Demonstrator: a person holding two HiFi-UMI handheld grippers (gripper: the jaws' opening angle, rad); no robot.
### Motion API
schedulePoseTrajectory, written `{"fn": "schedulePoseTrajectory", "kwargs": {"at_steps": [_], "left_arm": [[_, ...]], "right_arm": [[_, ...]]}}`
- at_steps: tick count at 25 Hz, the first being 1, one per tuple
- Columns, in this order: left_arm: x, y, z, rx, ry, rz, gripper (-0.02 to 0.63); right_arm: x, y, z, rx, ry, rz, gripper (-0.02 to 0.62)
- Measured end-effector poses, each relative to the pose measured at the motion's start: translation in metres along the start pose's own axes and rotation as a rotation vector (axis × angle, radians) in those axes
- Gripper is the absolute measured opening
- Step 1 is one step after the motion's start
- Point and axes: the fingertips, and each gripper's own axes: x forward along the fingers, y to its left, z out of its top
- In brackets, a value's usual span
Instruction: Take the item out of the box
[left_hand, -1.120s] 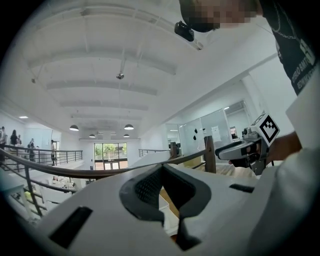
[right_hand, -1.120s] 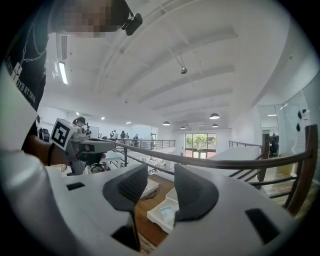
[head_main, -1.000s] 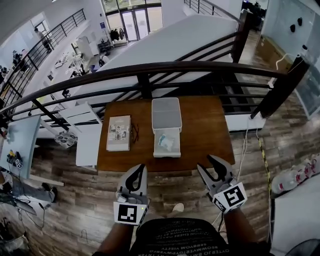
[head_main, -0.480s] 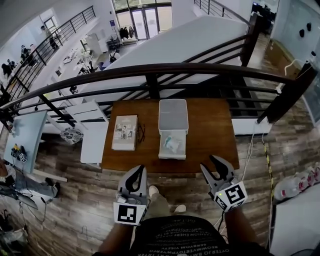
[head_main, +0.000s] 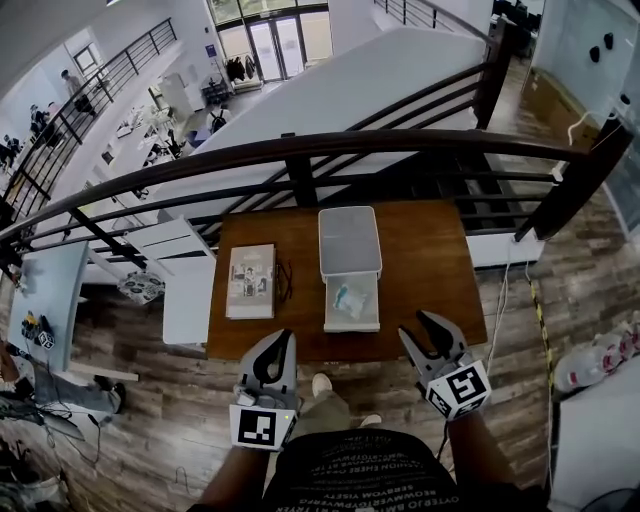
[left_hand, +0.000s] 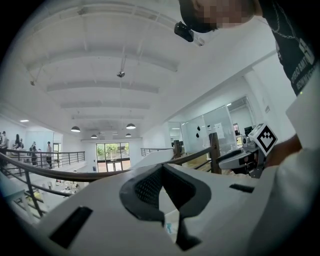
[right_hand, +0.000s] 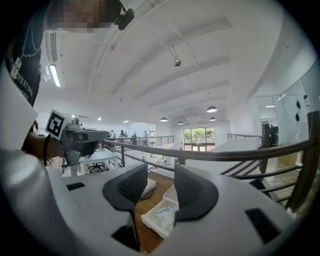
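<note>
An open white box (head_main: 352, 322) lies on the brown table (head_main: 430, 270), its lid (head_main: 349, 240) flipped back behind it. A small white-and-blue packet (head_main: 345, 297) rests inside. Both grippers hover before the table's near edge, short of the box. My left gripper (head_main: 284, 337) is shut, fingertips touching, nothing in it. My right gripper (head_main: 415, 325) is open and empty. In the right gripper view the gripper (right_hand: 160, 170) frames the box (right_hand: 148, 224) and the packet (right_hand: 162, 216) below. In the left gripper view the gripper (left_hand: 161, 167) hides most of the table.
A book (head_main: 251, 281) and a pair of glasses (head_main: 283, 280) lie left of the box. A dark railing (head_main: 300, 150) runs behind the table, with a drop beyond. A white side table (head_main: 188, 290) stands at the left. My shoe (head_main: 321, 384) is on the wood floor.
The table has drawn slightly nearer in the head view as I stepped forward. Both grippers keep the same pose and jaw positions.
</note>
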Motion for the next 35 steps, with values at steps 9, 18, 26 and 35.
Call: {"fn": "schedulePoseTrajectory", "kwargs": {"at_steps": [9,18,26,35], "left_arm": [[0.043,0.047,-0.005,-0.013,-0.001,-0.031,0.005],[0.075,0.085,-0.019,-0.031,0.023,-0.039,0.005],[0.101,0.113,-0.04,-0.039,0.05,-0.052,0.005],[0.126,0.14,-0.057,-0.04,0.087,-0.055,0.005]], "right_arm": [[0.063,-0.008,-0.009,0.01,0.05,-0.023,0.163],[0.115,-0.014,-0.048,0.046,0.14,-0.004,0.163],[0.161,-0.017,-0.114,0.064,0.274,0.021,0.164],[0.204,-0.028,-0.175,0.1,0.383,0.037,0.166]]}}
